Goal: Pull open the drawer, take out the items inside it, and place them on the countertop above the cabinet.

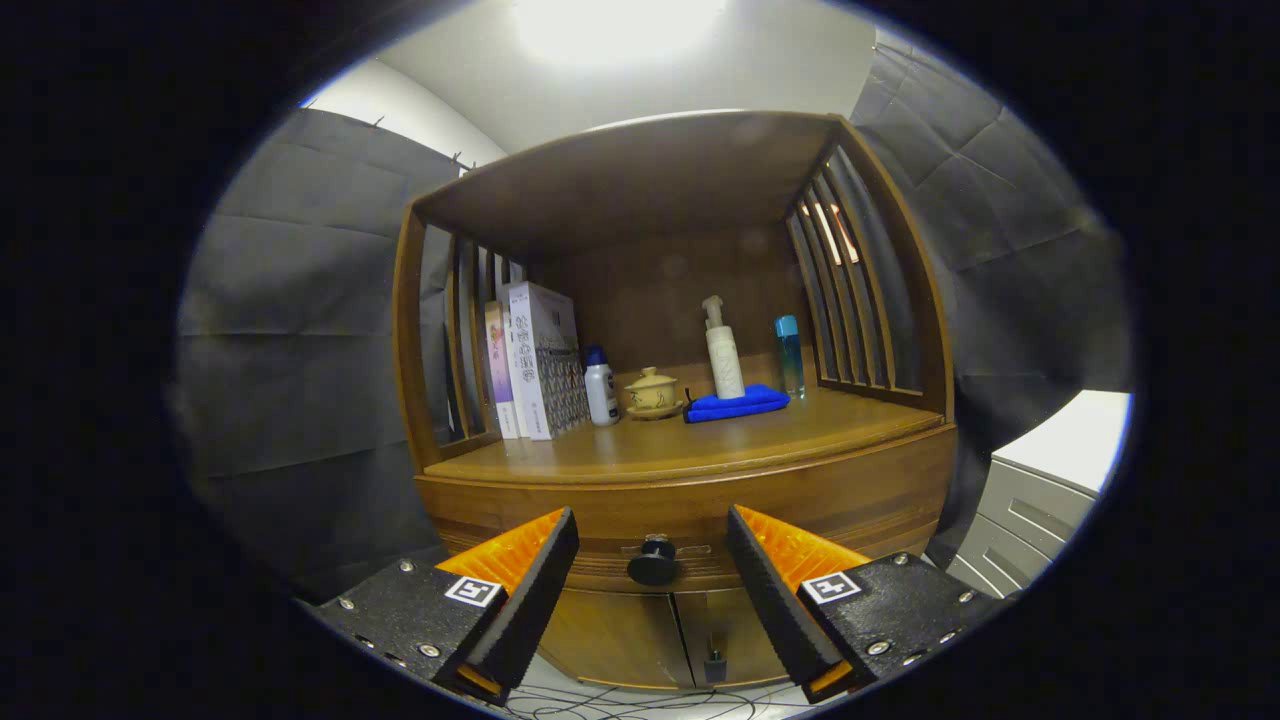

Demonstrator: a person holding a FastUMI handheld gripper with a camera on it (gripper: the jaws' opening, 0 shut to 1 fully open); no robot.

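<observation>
**Drawer shut, jaws spread at the knob**

You are holding the gripper [652,555] with its jaws spread wide, gripping nothing. The drawer's round black knob [652,562] is sitting between the fingertips, untouched; the drawer [690,520] is lying closed. Beyond, the countertop [680,445] is carrying boxed books [540,360], a small white bottle [601,387], a lidded teacup [652,392], a folded blue cloth [737,403], a pump bottle [723,350] and a blue bottle [789,355].
</observation>
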